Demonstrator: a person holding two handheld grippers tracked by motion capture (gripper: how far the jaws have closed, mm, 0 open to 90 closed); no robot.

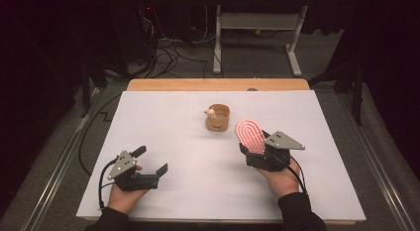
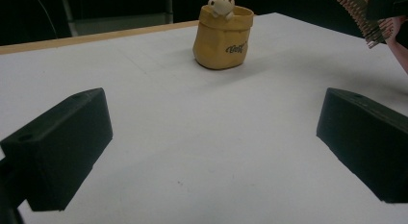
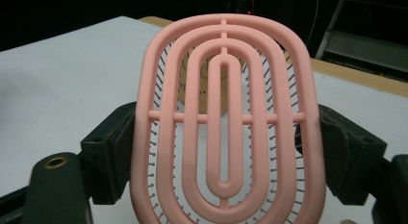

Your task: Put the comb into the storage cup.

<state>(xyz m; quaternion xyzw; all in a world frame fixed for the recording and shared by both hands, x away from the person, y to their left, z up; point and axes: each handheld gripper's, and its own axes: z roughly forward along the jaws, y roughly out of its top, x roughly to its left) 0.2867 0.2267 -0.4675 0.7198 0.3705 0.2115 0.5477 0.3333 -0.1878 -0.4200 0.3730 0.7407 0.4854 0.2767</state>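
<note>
— What does the right gripper hold?

— A pink brush, clamped by its sides between the two jaws and standing tilted above the bench, right of centre. In the right gripper view the brush shows its open ribbed back, bristles pointing away from the camera.

— And the left gripper?

— Released, jaws wide apart with nothing between them, resting low at the near left of the bench. The hand behind it comes in from the near edge.

— Anything else on the white surface?

— A small yellow pot with a bear figure on its rim stands toward the far middle, just left of the brush and apart from it. In the left gripper view the pot stands upright ahead, between the jaws' line of sight.
</note>
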